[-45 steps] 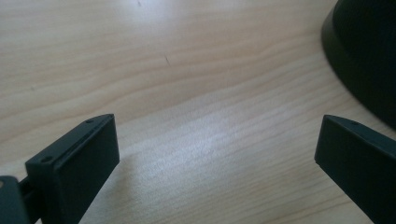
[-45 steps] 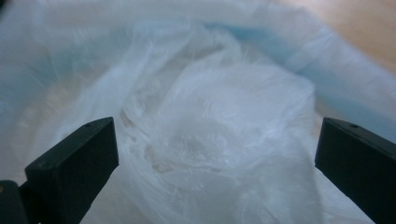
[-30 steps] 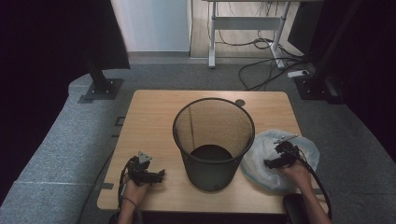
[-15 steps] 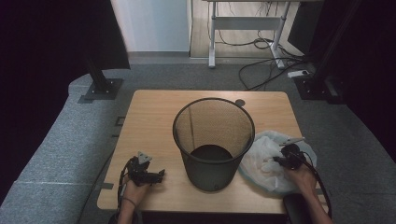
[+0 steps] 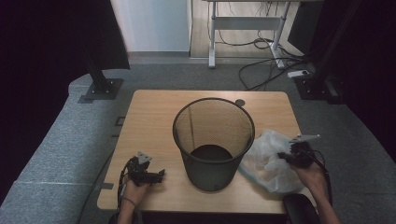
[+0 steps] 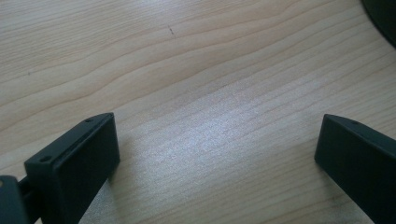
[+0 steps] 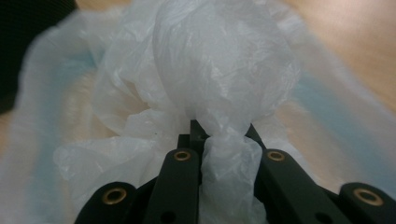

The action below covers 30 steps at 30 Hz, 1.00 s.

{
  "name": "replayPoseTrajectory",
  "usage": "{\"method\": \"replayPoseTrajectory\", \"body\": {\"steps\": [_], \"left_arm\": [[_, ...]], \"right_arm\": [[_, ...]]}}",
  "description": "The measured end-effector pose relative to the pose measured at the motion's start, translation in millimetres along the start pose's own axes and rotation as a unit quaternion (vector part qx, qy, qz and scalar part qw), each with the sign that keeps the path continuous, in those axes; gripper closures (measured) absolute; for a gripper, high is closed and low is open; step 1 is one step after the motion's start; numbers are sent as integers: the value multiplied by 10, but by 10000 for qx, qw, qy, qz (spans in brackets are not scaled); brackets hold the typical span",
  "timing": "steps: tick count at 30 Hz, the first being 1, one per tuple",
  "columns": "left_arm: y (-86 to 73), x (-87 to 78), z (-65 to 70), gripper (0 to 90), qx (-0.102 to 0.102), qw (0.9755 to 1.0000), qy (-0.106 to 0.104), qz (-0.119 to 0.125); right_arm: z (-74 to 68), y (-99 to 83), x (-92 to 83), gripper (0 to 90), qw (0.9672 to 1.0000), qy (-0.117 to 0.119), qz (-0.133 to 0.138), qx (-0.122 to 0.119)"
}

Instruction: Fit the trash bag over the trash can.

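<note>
A crumpled clear plastic bag [image 5: 268, 161] with pale blue streaks lies on the wooden table [image 5: 154, 121], just right of a black mesh bin [image 5: 205, 175]. My right gripper [image 5: 282, 156] has just closed its jaws on a bunched fold of the bag [image 7: 224, 70] and holds it lifted a little; the right gripper [image 7: 224, 140] pinches the film between its pads. My left gripper [image 5: 159, 175] rests at the front left of the table, left of the bin. Its jaws [image 6: 217, 144] stand wide apart over bare wood [image 6: 187, 70].
The bin stands upright mid-table, and its edge [image 6: 385, 14] shows in the left gripper view. A small dark disc [image 5: 240, 102] lies behind the bin. Beyond the table are a black stand base [image 5: 100, 88], desk legs [image 5: 212, 42] and floor cables [image 5: 261, 70].
The right gripper closed on the bag and rose slightly, pulling a bunch of film up with it. The left gripper stayed where it was.
</note>
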State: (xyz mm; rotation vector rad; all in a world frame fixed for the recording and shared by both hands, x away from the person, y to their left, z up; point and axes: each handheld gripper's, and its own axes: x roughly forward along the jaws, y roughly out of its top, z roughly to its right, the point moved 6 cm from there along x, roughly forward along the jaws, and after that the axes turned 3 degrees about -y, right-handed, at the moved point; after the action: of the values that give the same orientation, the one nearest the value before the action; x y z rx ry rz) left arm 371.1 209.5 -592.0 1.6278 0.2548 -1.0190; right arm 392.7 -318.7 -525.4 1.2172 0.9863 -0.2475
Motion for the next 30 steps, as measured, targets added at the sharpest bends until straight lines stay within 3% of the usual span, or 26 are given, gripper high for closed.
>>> {"method": "replayPoseTrajectory", "body": {"steps": [16,30], "left_arm": [[-1,1,0,0,3,10000,1,5],[1,4,2,0,-5,10000,9,5]], "right_arm": [[-47,297,-575,814,9971,230,684,-242],[-103,602,-1086,813,9905,511,1202,-435]]}}
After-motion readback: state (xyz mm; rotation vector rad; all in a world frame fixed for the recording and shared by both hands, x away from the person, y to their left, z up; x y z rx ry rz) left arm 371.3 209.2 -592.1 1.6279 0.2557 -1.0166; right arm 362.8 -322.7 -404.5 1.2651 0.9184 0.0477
